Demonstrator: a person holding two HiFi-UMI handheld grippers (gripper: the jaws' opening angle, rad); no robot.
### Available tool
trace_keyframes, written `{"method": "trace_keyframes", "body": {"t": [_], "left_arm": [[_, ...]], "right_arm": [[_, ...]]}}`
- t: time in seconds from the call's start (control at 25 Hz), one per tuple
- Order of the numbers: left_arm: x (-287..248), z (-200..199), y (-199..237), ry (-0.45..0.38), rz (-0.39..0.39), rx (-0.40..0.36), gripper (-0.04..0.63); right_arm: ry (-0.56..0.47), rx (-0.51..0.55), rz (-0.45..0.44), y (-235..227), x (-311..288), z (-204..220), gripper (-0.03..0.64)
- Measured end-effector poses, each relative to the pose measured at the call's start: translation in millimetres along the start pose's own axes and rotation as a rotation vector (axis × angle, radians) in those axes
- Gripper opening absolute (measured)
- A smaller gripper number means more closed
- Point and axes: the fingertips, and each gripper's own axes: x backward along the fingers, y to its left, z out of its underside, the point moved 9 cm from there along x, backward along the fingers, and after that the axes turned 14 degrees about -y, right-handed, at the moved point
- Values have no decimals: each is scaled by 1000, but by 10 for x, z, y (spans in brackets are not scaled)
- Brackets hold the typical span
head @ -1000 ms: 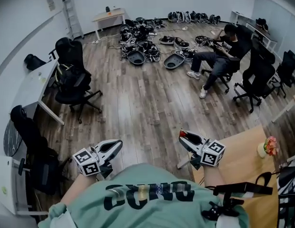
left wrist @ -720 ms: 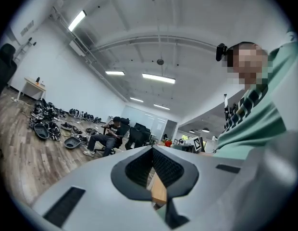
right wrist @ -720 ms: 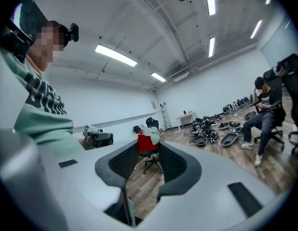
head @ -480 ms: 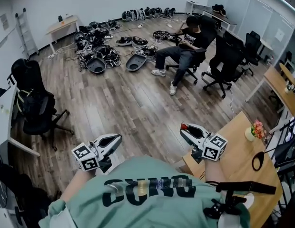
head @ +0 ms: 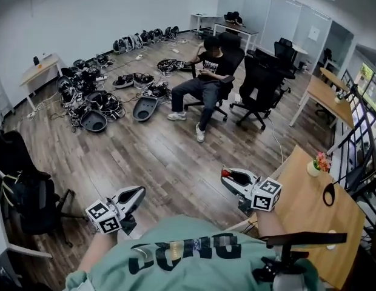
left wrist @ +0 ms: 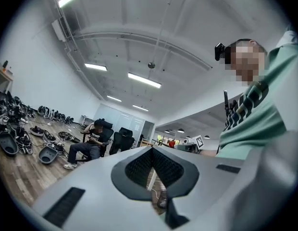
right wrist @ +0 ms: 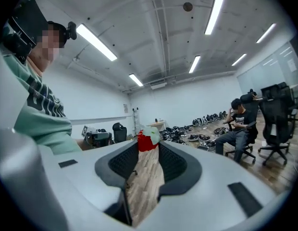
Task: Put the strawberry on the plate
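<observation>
A red strawberry (right wrist: pixel 147 139) with a green leaf cap sits pinched between the tips of my right gripper (right wrist: pixel 149 147), which is shut on it. In the head view that gripper (head: pixel 227 179) hangs over the wood floor just left of the wooden table (head: pixel 309 208), with the strawberry (head: pixel 224 173) at its tip. My left gripper (head: pixel 139 191) is lower left over the floor. Its jaws meet at the tips (left wrist: pixel 151 148) with nothing between them. No plate shows in any view.
A person sits on an office chair (head: pixel 207 74) mid-room, with more black chairs (head: pixel 261 80) to the right. A heap of gear (head: pixel 94 99) lies on the floor at the back left. A small flower vase (head: pixel 318 162) stands on the wooden table.
The whole view has swung to the right: the seated person slid from the upper right toward the centre. Both grippers travelled along, and the right one kept hold of the strawberry.
</observation>
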Motion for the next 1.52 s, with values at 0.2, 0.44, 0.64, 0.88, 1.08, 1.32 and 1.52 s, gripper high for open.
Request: {"method": "trace_keyframes", "body": {"t": [0.2,0.44,0.64,0.88,1.08,1.32,1.52], "left_arm": [[-130,20,371,-6,47,23,5],[-397,75,724,38,37,65,5],[-886,-48,980,45,18,19,5],[-1675,147,1199,50,-72,16,5],[-2650,361,1432,41,-55,-1,5],[-3745,683,1542,143,91,16,5],[-4601,1044,1583,219,267,65,5]], "right_arm": [[27,25,55,-196,-250,-107,134],[31,-5,59,-539,-495,-110,135],[31,-29,18,-1212,-777,-182,133],[23,-3,-74,-2339,-1011,-465,135],[-10,1,-77,-3223,-868,-562,134],[-77,-8,75,-3860,-77,-623,135],[-121,-17,309,-4032,851,-542,134]]}}
